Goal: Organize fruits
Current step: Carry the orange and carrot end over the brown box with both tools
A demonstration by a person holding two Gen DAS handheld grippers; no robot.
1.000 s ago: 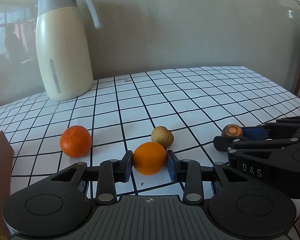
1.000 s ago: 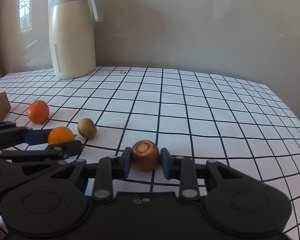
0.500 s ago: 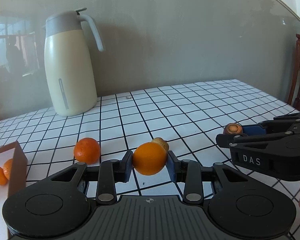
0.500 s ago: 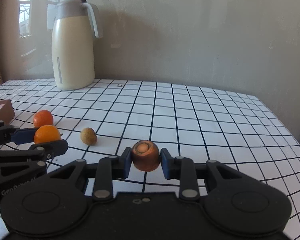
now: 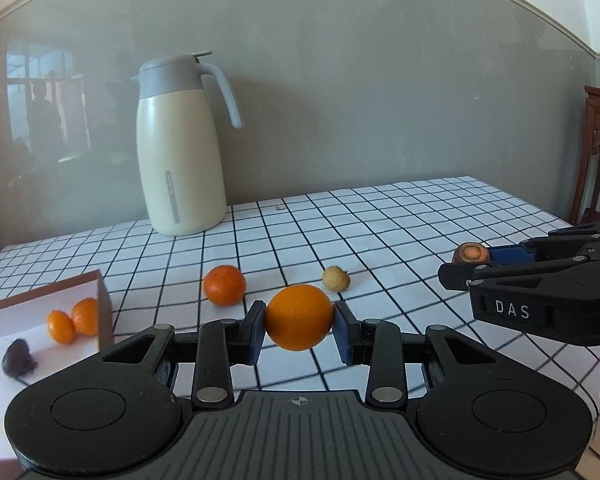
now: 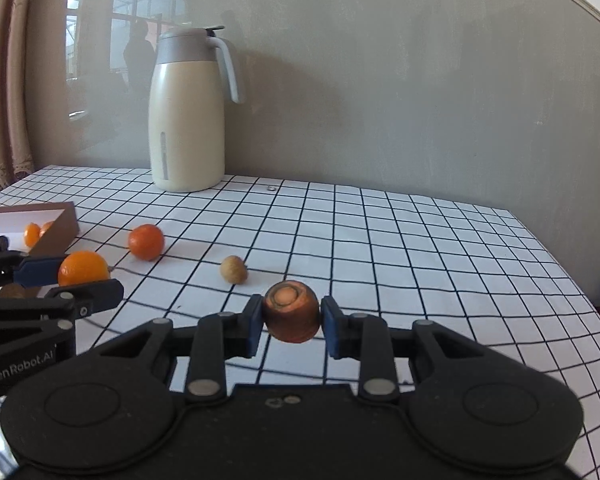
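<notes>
My left gripper (image 5: 299,330) is shut on an orange (image 5: 299,322) and holds it above the checked table. My right gripper (image 6: 289,320) is shut on a carrot stub (image 6: 291,312), also held above the table. The orange also shows in the right wrist view (image 6: 83,269), and the carrot stub in the left wrist view (image 5: 470,253). A mandarin (image 5: 224,285) and a small tan fruit (image 5: 335,279) lie on the table ahead. A brown box (image 5: 105,308) at the left holds two small mandarins (image 5: 74,322) and a dark fruit (image 5: 17,362).
A cream thermos jug (image 5: 178,164) stands at the back near the grey wall. A small pale object (image 5: 279,208) lies beside it. The table's right edge (image 6: 560,264) drops off; a wooden cabinet (image 5: 598,152) stands beyond it.
Both grippers have risen from the table with the orange and the carrot stub in them. The box with its fruit has come into view at the left.
</notes>
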